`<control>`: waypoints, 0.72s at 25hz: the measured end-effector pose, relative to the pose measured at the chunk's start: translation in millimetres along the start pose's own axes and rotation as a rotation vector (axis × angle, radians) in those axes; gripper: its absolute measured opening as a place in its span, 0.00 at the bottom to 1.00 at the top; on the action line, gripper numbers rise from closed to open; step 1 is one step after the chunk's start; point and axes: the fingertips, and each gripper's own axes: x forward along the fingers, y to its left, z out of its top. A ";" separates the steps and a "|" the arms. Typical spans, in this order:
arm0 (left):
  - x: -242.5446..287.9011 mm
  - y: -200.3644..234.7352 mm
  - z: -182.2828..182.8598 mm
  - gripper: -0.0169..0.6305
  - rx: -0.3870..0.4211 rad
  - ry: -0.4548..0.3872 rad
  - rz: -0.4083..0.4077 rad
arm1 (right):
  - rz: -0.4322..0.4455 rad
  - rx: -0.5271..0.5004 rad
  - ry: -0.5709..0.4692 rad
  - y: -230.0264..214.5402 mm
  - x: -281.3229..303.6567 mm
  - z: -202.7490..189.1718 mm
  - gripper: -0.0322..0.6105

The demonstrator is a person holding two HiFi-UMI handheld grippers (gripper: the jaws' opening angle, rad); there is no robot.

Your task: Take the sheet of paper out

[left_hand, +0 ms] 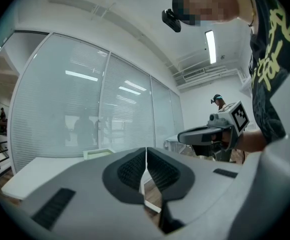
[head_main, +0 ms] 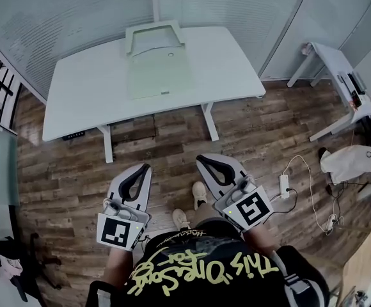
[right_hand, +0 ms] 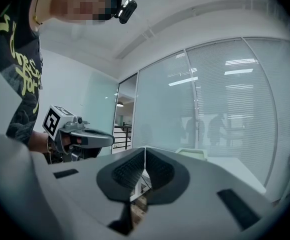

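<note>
2 tools (head_main: 146,167) (head_main: 202,159), 2 tables (head_main: 83,91) (head_main: 329,55), 1 tray (head_main: 130,38), 1 pwr strip (head_main: 284,185)

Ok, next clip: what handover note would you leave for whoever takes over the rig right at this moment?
Tools: left tool shut, empty, held level over the wood floor; right tool shut, empty, beside it.
Things: pale green tray on the white table, well ahead of both tools. A flat pale piece lies in front of it; whether that is the paper cannot be told.
Done: nothing yet.
Left: probably step up to the table, grip the sheet, draw it out.
</note>
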 end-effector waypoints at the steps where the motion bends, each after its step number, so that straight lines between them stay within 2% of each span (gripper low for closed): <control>1: 1.2 0.2 1.0 0.05 0.001 -0.003 -0.002 | -0.003 0.000 0.003 -0.8 0.1 -0.4 0.06; 6: 12.0 4.2 6.4 0.05 0.005 -0.021 0.003 | -0.009 0.002 -0.003 -9.5 4.4 1.8 0.06; 13: 24.5 24.3 6.7 0.05 0.005 -0.011 0.048 | 0.026 -0.001 -0.008 -30.2 25.1 -1.3 0.06; 18: 46.2 40.4 10.9 0.05 0.099 -0.009 0.050 | 0.043 -0.007 -0.012 -53.3 43.6 0.7 0.06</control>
